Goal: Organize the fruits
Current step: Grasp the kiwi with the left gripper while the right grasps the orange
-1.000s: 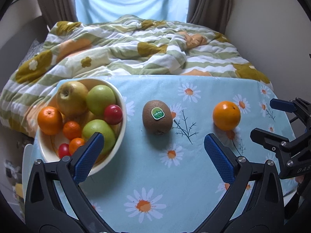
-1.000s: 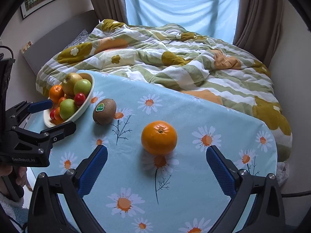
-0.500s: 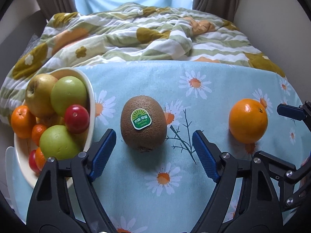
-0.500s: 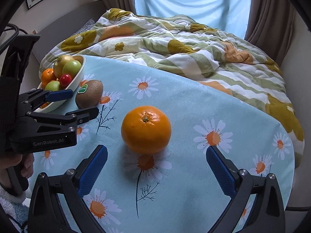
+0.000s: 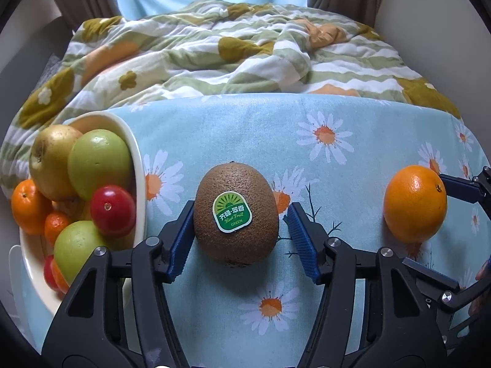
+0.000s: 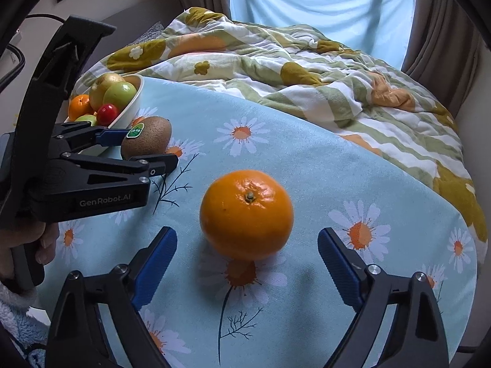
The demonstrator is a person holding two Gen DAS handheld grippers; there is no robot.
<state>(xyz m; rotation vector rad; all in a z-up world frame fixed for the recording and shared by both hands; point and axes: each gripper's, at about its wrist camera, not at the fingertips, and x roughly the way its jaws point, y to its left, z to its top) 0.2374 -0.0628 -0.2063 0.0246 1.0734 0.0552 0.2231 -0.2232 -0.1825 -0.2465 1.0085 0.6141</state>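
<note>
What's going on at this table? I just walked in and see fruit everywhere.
A person is tidying fruit with a hand-held gripper in each hand. The left hand-held gripper has just been closing around the kiwi beside the fruit bowl; its left pad looks about touching, the right one stands just clear. The right hand-held gripper has also been closing, and straddles the orange with clear gaps on both sides. Both fruits sit on the daisy tablecloth.

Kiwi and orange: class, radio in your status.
Left tongs closing around kiwi, right gap remains. Right tongs closing, open around orange. Nothing blocking bowl.
</note>
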